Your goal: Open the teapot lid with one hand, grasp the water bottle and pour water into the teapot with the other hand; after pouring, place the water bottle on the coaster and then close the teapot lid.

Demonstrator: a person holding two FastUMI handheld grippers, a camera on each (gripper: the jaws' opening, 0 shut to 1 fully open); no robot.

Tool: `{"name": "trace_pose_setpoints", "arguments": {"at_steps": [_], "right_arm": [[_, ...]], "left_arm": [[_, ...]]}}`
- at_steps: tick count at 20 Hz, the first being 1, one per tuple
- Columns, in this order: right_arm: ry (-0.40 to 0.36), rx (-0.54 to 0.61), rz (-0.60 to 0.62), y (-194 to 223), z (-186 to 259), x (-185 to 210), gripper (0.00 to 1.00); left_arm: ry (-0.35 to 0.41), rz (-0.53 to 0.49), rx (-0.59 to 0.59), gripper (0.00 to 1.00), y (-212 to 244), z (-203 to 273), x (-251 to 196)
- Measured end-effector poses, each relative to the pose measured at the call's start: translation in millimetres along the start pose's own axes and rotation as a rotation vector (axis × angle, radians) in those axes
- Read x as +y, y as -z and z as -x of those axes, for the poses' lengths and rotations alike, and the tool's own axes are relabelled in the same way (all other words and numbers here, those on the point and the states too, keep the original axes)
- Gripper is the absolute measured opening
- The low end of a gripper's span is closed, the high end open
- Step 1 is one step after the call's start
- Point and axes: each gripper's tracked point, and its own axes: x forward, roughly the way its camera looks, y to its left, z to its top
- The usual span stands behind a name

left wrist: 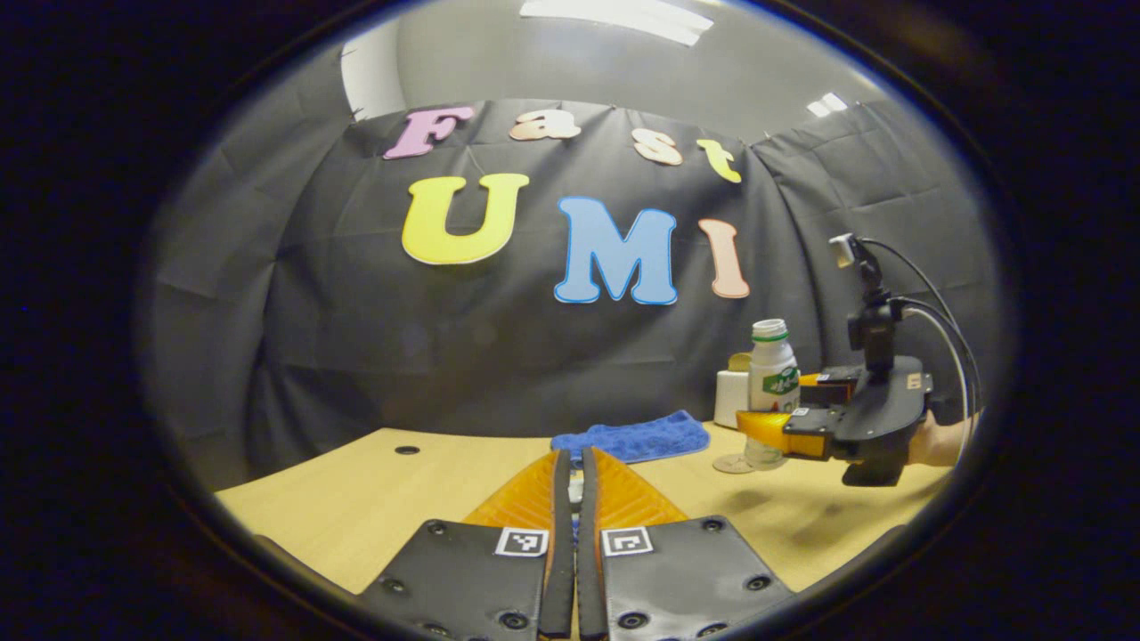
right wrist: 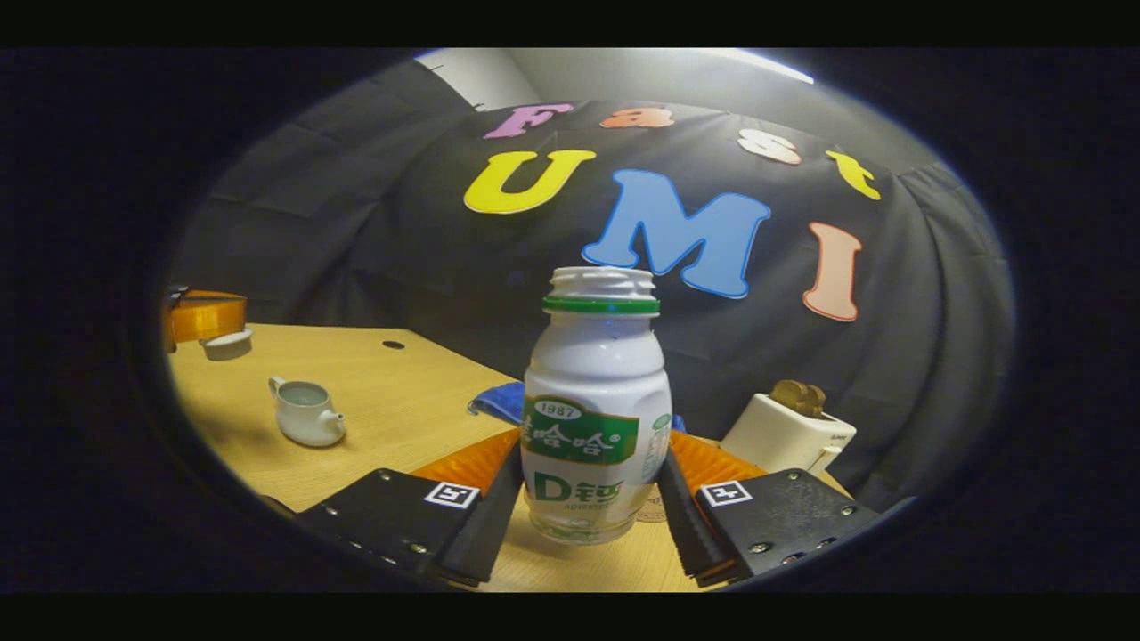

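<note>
A light wooden table (right wrist: pixel 392 392) is spanning the booth floor in both views, and a blue cloth (left wrist: pixel 634 438) is lying on it toward the back wall. In the right gripper view, a white toaster-like box (right wrist: pixel 784 434) with brown pieces in its top is standing at the far right of the table, behind the bottle. The water bottle (right wrist: pixel 595 409), white with a green band at its uncapped neck, is standing upright in the middle of that view, and the right gripper (right wrist: pixel 588 499) is flanking it with its jaws set wide, one finger on each side of the lower body; whether the pads are pressing on it cannot be told. A round coaster (right wrist: pixel 655 509) is peeking out just behind the bottle's base. The teapot (right wrist: pixel 305 411), white and lidless, is sitting well to the left on the table, spout toward the camera. Beyond it, the lid (right wrist: pixel 226 342) is hanging above the table beneath the other gripper's fingers. In the left gripper view, the left gripper (left wrist: pixel 574 481) is pinching a small white piece, seemingly that lid, between nearly closed fingers.
</note>
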Motion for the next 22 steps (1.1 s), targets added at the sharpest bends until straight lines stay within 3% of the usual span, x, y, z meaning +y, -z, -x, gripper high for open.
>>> {"name": "trace_pose_setpoints", "arguments": {"at_steps": [2,3,10,11,14,16,21,22], "right_arm": [[0.024,-0.008,-0.028,1.0,5.6,-14.6,0.75],[0.033,-0.009,-0.041,2.8,8.1,-20.0,0.75],[0.089,-0.014,-0.118,11.7,18.2,-57.4,0.75],[0.096,-0.013,-0.124,13.7,17.4,-62.4,0.75],[0.115,0.003,-0.153,20.2,16.4,-74.8,0.75],[0.119,0.009,-0.179,23.1,14.1,-78.0,0.75],[0.066,0.062,-0.232,43.1,-3.0,-59.5,0.75],[0.068,0.072,-0.243,45.8,-6.9,-58.3,0.75]], "left_arm": [[-0.003,0.01,0.019,0.08,11.7,-16.6,-0.5],[-0.01,0.002,0.026,0.12,17.2,-22.5,0.9],[-0.06,-0.042,0.107,0.12,56.6,-56.5,22.2],[-0.063,-0.044,0.11,0.08,59.2,-58.6,22.4],[-0.083,-0.057,0.138,0.12,72.2,-62.1,25.5],[-0.103,-0.059,0.156,0.08,78.1,-64.1,31.2],[-0.107,-0.033,0.16,0.12,80.3,-66.2,32.3],[-0.105,-0.028,0.177,0.08,83.2,-66.9,31.8]]}}
